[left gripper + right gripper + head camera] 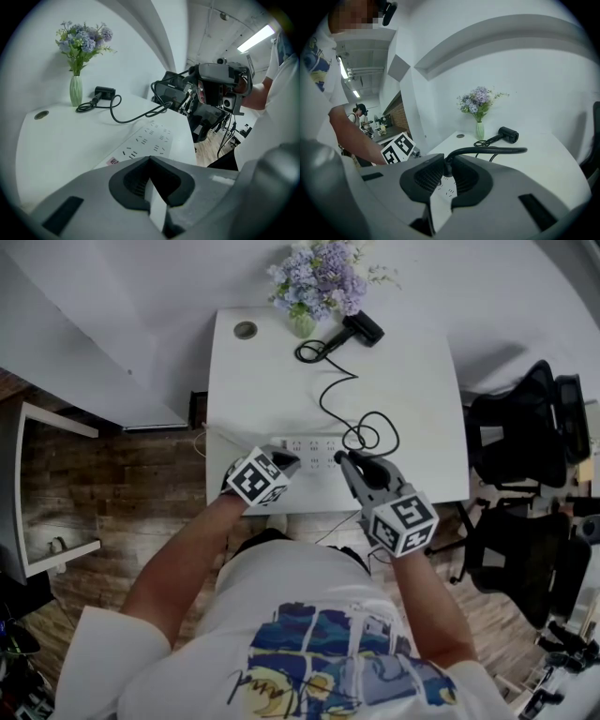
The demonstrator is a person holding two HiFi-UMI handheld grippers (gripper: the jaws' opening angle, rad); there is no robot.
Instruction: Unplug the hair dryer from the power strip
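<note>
Now power strip (314, 448) long axis runs along desk (412, 399) near edge.

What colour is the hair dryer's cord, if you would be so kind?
Black; the cord shows best in the left gripper view.

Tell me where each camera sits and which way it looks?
Head view: on the person's head, looking down at the table; both forearms, shirt, left claw and right claw show.
Left gripper view: on the left claw, looking along it over the power strip; the right hand and shirt show.
Right gripper view: on the right claw, looking along it, shut on the plug; the left forearm shows.
Shared: both gripper views face the flowers and hair dryer.
</note>
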